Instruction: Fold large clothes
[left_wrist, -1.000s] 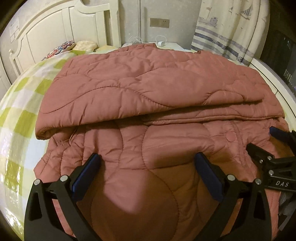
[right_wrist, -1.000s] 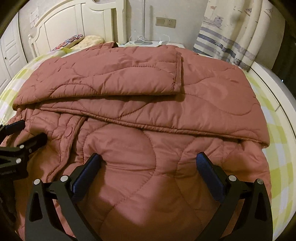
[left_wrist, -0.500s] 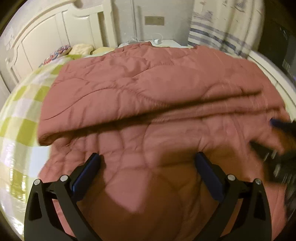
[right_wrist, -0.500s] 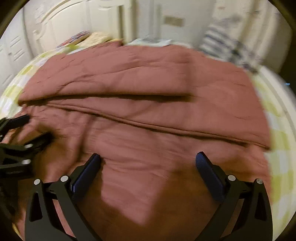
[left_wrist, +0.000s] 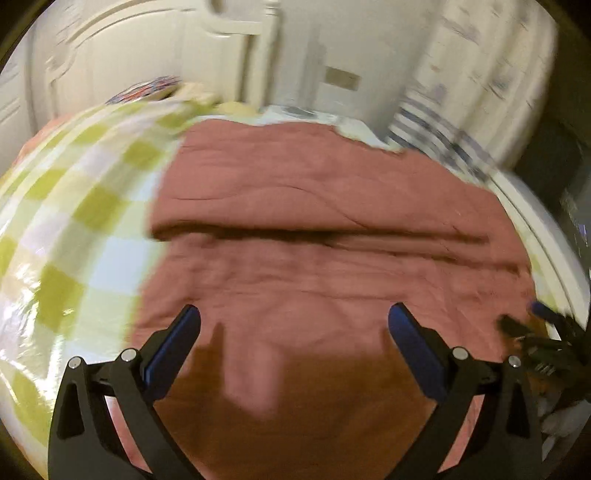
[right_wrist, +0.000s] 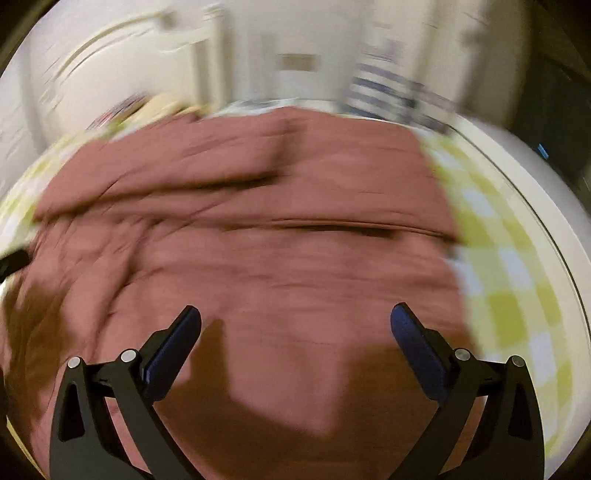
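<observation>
A large dusty-pink quilted coat (left_wrist: 314, 229) lies partly folded on the bed, one layer doubled over its far half with a fold edge running across the middle. My left gripper (left_wrist: 293, 325) hovers open above the coat's near part, nothing between its fingers. In the right wrist view the same coat (right_wrist: 258, 240) fills the bed, and my right gripper (right_wrist: 295, 325) is open over it, empty too. The right gripper (left_wrist: 539, 332) shows blurred at the right edge of the left wrist view. Both views are motion-blurred.
The bed has a green-and-white checked sheet (left_wrist: 74, 229) showing left of the coat and a strip of the sheet (right_wrist: 517, 266) on the right. A white headboard (left_wrist: 147, 55) and pillows (left_wrist: 155, 88) stand at the far end, striped curtains (left_wrist: 461, 110) far right.
Both grippers have lifted and pulled back from the coat, staying open; more of the bed and sheet shows. The left view swung left, the right view swung right.
</observation>
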